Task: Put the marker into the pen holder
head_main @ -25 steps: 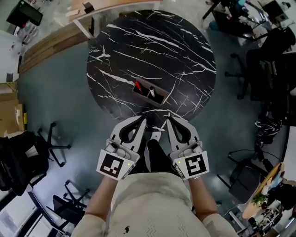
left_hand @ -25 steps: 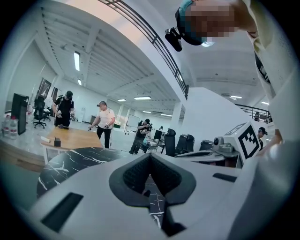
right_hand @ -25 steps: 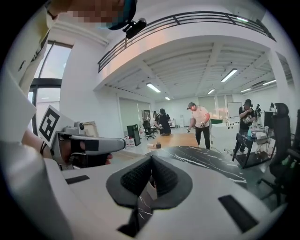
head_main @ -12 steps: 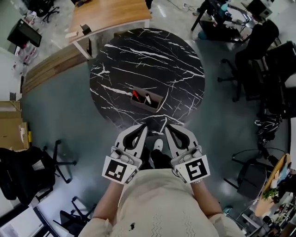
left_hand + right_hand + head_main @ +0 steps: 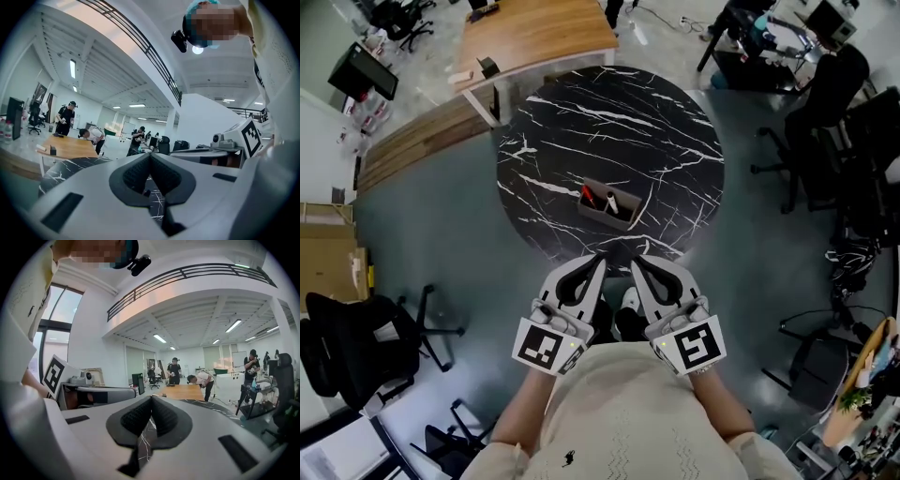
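In the head view a brown pen holder (image 5: pixel 608 205) stands near the front of a round black marble table (image 5: pixel 609 122). A red marker (image 5: pixel 589 196) and a white marker (image 5: pixel 612 202) stick up inside it. My left gripper (image 5: pixel 598 262) and right gripper (image 5: pixel 634 262) hover side by side just off the table's near edge, both shut with nothing between the jaws. In the left gripper view the gripper (image 5: pixel 150 155) shows its pads touching at the tips. The right gripper view shows that gripper (image 5: pixel 151 398) the same way, aimed level over the table (image 5: pixel 225 408).
A wooden desk (image 5: pixel 534 33) stands beyond the marble table. Office chairs (image 5: pixel 366 337) sit at the left on the grey floor, and dark chairs (image 5: pixel 853 122) stand at the right. Several people stand by the wooden desk (image 5: pixel 185 391) in the right gripper view.
The view has shifted: the table and pen holder now sit a little higher and further right in the picture. Both grippers stay shut, close together below the table edge.
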